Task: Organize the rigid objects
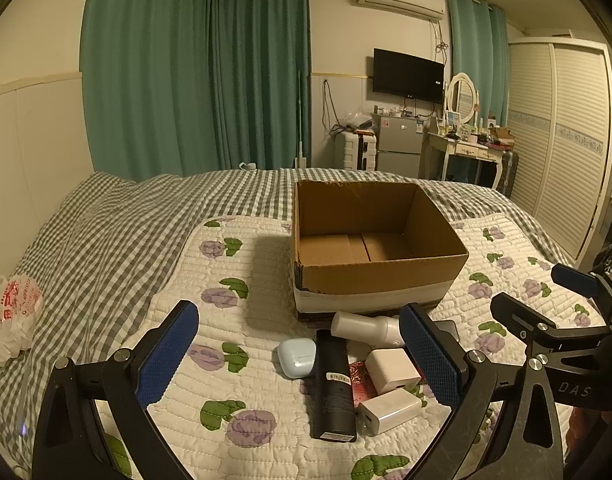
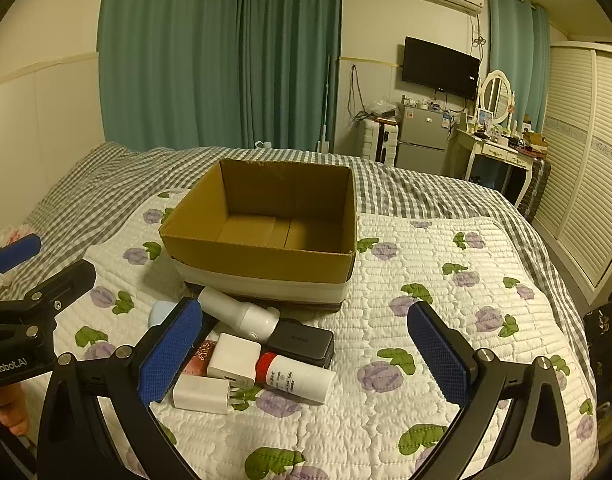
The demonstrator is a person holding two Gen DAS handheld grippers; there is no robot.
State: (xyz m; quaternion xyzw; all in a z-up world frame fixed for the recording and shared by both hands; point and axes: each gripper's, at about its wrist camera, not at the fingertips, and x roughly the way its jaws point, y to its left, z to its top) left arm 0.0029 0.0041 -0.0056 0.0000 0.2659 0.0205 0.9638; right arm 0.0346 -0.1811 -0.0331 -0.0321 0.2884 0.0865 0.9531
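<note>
An open empty cardboard box point(image 1: 382, 272) point(image 2: 266, 264) stands on the floral quilt. In front of it lies a pile: a pale blue earbud case point(image 1: 296, 357), a black rectangular bottle point(image 1: 334, 388), a white bottle point(image 1: 364, 327) point(image 2: 242, 314), two white chargers point(image 1: 391, 370) point(image 2: 234, 360), point(image 2: 202, 394), a black power bank point(image 2: 302, 344), a white tube with a red cap point(image 2: 296, 378) and a red patterned card point(image 1: 360, 378). My left gripper point(image 1: 298, 360) is open above the pile. My right gripper point(image 2: 306, 356) is open, with the pile at its left finger.
The quilt point(image 2: 446, 320) lies on a grey checked bedspread point(image 1: 106, 232). A white plastic bag point(image 1: 12, 320) lies at the bed's left edge. A fridge point(image 1: 398, 144), dressing table point(image 1: 466, 148) and wardrobe point(image 1: 566, 140) stand beyond the bed.
</note>
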